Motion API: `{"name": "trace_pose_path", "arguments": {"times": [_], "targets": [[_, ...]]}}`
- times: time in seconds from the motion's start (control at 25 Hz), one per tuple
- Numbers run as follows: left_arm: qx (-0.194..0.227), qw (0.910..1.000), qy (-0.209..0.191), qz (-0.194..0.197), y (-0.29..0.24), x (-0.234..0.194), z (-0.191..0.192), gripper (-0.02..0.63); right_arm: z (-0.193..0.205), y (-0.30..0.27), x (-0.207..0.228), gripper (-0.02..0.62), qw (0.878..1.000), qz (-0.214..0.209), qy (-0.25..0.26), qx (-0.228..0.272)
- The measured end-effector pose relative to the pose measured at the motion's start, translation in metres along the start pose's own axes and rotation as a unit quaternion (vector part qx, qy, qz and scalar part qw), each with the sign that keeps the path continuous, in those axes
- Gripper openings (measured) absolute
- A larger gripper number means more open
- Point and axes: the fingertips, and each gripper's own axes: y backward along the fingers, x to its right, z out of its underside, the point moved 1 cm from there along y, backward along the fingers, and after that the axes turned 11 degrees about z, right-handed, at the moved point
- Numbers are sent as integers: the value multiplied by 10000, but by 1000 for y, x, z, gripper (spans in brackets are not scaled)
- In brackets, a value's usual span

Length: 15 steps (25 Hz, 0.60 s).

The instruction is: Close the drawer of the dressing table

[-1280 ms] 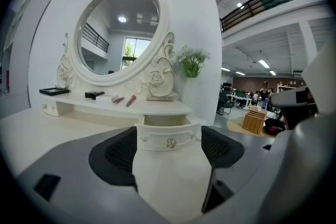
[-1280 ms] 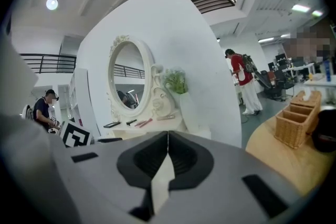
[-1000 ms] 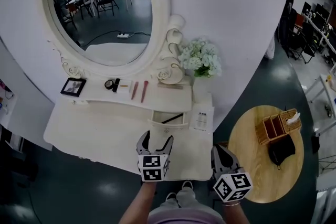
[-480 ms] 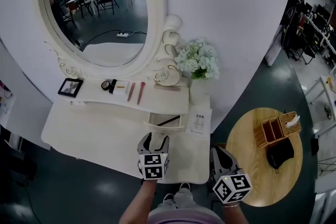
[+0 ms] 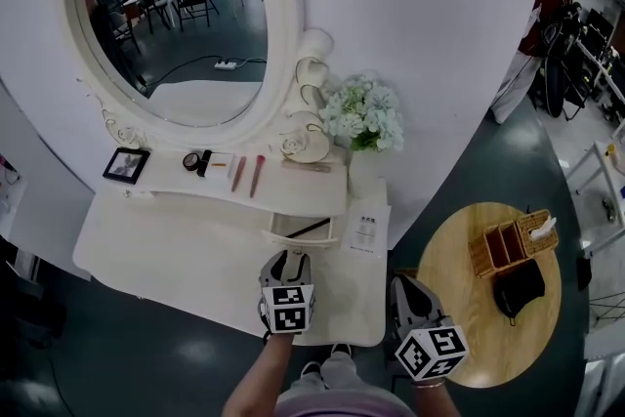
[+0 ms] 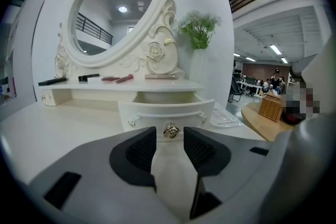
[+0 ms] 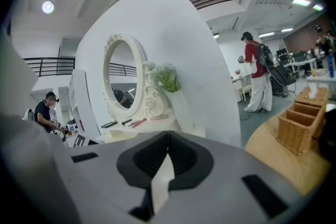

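Ok so I'm at the approach step. The drawer [image 5: 305, 229] is open and I'm lining up in front of it to shove it shut. My left gripper [image 5: 288, 257] sits low over the dressing table [image 5: 176, 249], pointed straight at the drawer front. Its jaws have just been closing and are now about half apart. There's nothing pinched between the pads [image 6: 140, 150]. The little metal knob [image 6: 171, 130] just shows in the gap, a bit beyond the tips, and isn't touched as far as I can tell. My right gripper [image 7: 167, 139] hangs off to the right with its jaws together and empty, doing nothing.

Next move, I reckon, is to go straight forward until the tips meet the drawer front near the knob, then push level toward the mirror. If I'm off-centre it'll probably twist and jam, so dead centre it is. No need to grab anything.

The drawer itself sticks out from under the raised shelf [image 5: 244, 190] on the right half of the table, toward me. It's white with a curved front and small fittings at both ends, with a thin dark stick [image 5: 314, 226] lying inside it. It looks light, so it should slide easily.
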Motion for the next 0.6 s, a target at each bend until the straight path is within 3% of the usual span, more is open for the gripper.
{"name": "trace_pose_path", "arguments": {"times": [0.6], "targets": [[-78,9999,78,-62,-12,1,1,103,2,-6,9,3,10000,6,-69,-59]]}}
